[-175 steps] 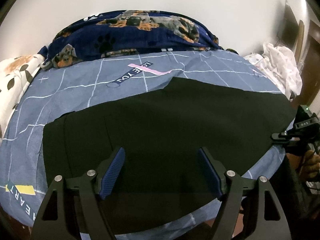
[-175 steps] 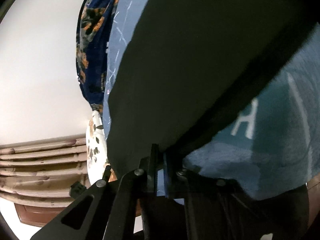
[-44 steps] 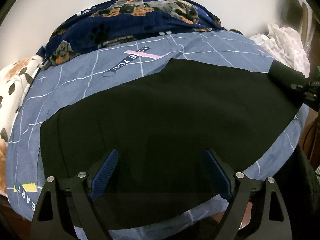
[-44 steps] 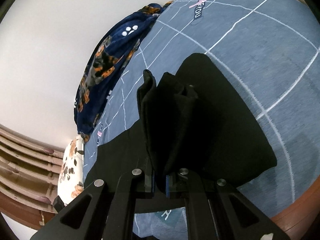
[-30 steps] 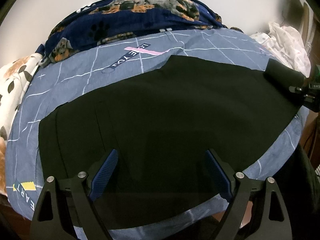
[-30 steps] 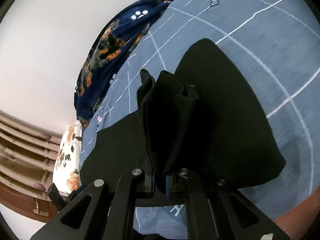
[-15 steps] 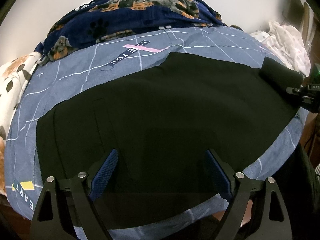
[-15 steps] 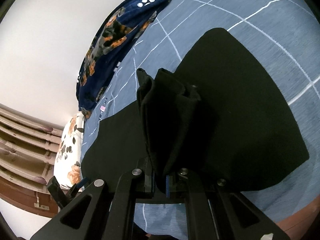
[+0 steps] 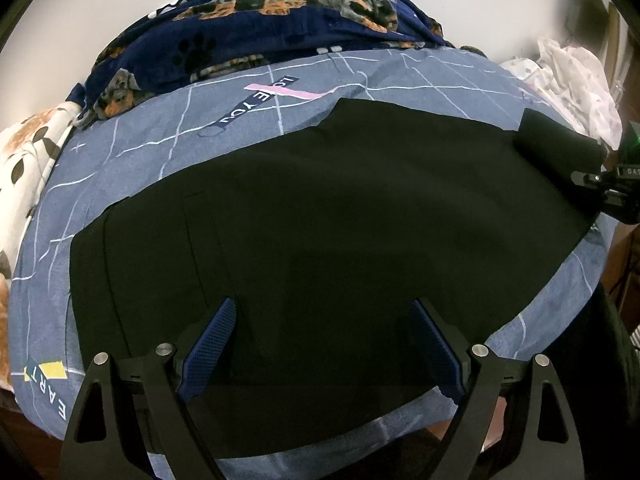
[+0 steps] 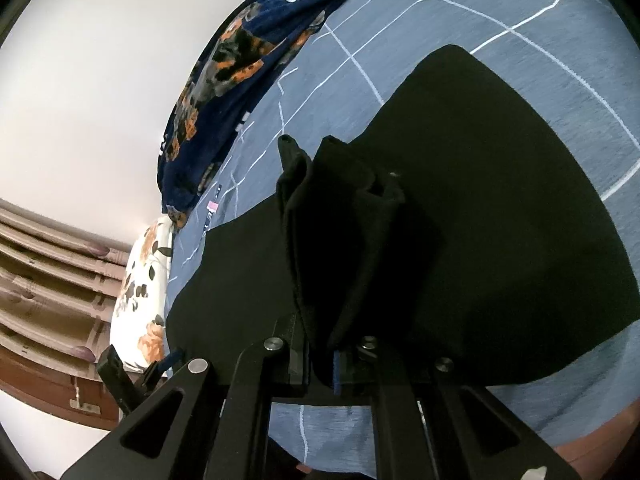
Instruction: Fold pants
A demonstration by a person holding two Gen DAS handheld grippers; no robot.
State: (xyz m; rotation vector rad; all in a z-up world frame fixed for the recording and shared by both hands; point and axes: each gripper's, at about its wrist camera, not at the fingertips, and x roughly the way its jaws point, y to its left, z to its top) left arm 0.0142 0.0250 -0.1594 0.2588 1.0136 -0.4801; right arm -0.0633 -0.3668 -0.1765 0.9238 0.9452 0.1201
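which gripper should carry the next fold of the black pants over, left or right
Right, probably. The right gripper is shut on a bunched end of the pants, lifted off the bed. The left gripper hangs open above the flat middle, holding nothing.

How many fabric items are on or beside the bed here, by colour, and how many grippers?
Black pants: 1
Blue-grey grid bed cover: 1
Navy dog-print blanket: 1
White floral pillow: 1
White crumpled cloth: 1
Grippers: 2, left gripper and right gripper
Total: 7
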